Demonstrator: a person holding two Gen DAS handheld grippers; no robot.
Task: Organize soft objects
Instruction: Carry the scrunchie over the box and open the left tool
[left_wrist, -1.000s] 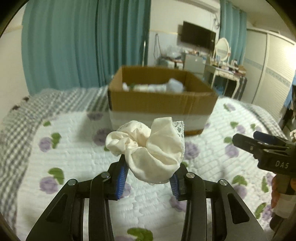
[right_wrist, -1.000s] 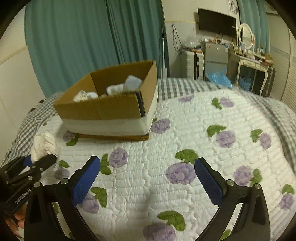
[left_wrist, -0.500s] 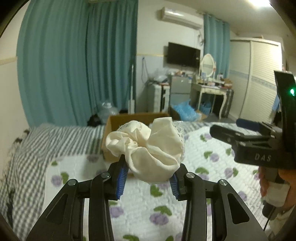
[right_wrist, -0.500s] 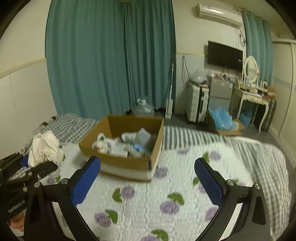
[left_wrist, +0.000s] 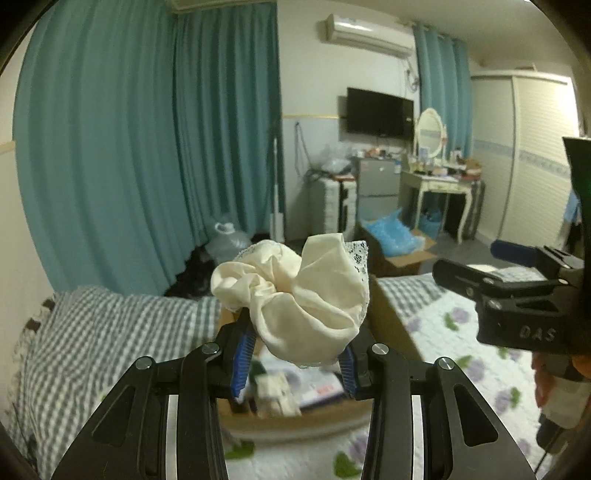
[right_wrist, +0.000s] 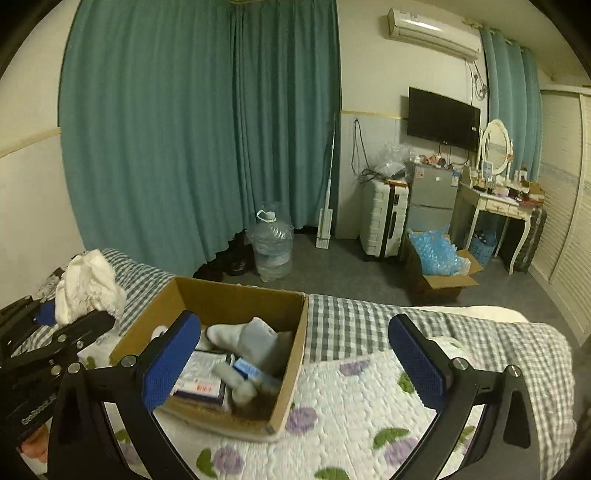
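The bed (right_wrist: 369, 398) fills the lower part of both views, covered by a white quilt (right_wrist: 351, 424) printed with purple flowers and green leaves, with a grey checked blanket (left_wrist: 92, 332) along its far edge. An open cardboard box (right_wrist: 291, 369) sits on the quilt near that far edge, holding grey and white socks (right_wrist: 255, 339) and a few flat packets (right_wrist: 203, 384). In the left wrist view the box (left_wrist: 388, 325) lies directly beneath the raised left gripper (left_wrist: 293, 360), whose blue-padded fingers are closed on a crumpled cream cloth with a lace edge (left_wrist: 299, 295), held in the air above the box opening. In the right wrist view the same cloth (right_wrist: 88, 288) shows at the left, just beside the box's left wall and higher than its rim. The right gripper (right_wrist: 295, 365) hovers over the near side of the box with its blue pads (right_wrist: 170, 362) spread wide and nothing between them.
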